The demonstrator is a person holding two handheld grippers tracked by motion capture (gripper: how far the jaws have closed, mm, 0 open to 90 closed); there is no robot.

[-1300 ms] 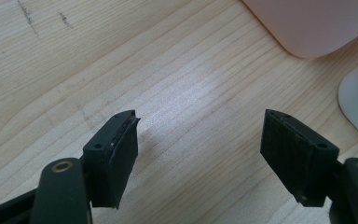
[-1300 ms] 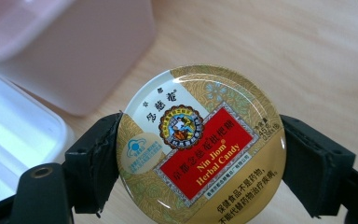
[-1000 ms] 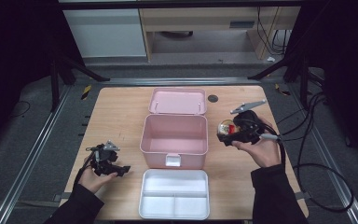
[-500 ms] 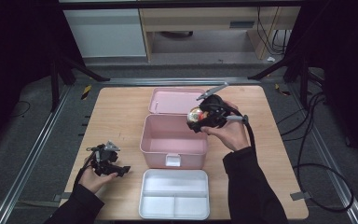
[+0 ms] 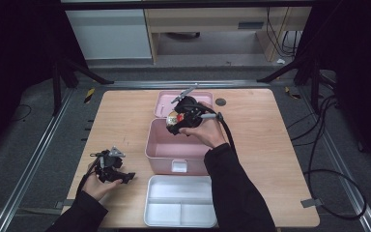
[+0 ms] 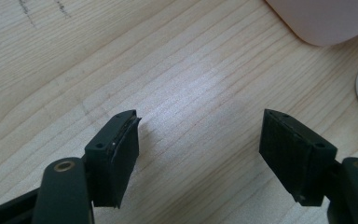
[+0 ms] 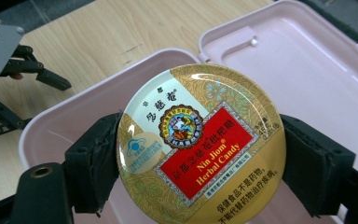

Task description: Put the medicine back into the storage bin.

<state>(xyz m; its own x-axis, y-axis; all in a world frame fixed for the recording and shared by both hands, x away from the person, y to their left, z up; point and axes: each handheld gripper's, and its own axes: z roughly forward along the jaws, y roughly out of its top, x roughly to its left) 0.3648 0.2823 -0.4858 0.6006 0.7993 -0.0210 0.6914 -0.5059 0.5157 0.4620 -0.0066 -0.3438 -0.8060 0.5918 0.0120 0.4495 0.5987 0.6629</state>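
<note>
The right tongs (image 7: 200, 154) pinched a round, shiny gold tin (image 7: 200, 149) above the smooth pink plastic box (image 7: 51, 126). The left tongs (image 6: 200, 154) rested spread wide on the wooden desk (image 6: 121, 60), holding nothing.

A round candy tin (image 7: 200, 149), gold-rimmed with a red label reading "Nin Jiom Herbal Candy", is clamped at its edges, lid facing the right gripper view's camera. It hangs above the open pink box (image 5: 176, 152), over the box's back edge, clear of its floor.
</note>
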